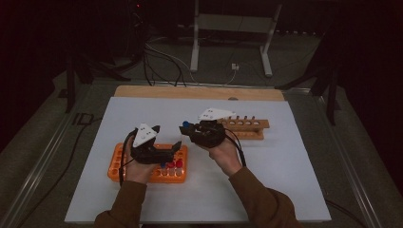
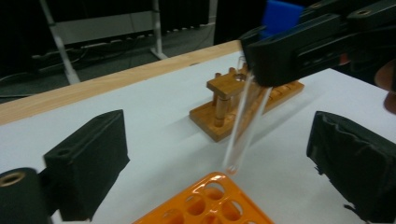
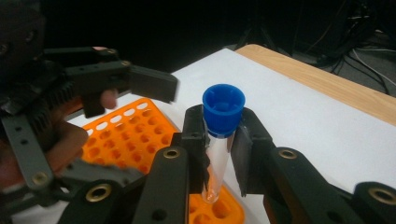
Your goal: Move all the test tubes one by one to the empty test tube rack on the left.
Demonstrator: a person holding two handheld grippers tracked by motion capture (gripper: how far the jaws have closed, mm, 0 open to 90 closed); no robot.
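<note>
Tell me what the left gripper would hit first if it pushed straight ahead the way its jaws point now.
Most likely the clear test tube that the right gripper holds by its blue cap. It hangs between the left gripper and the wooden rack; depth is uncertain.

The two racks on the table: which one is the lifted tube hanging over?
The orange rack, the plastic one with round holes. The blue-capped tube, clamped in the right gripper, hangs with its tip just above that rack's corner; the wooden rack stands farther back.
</note>
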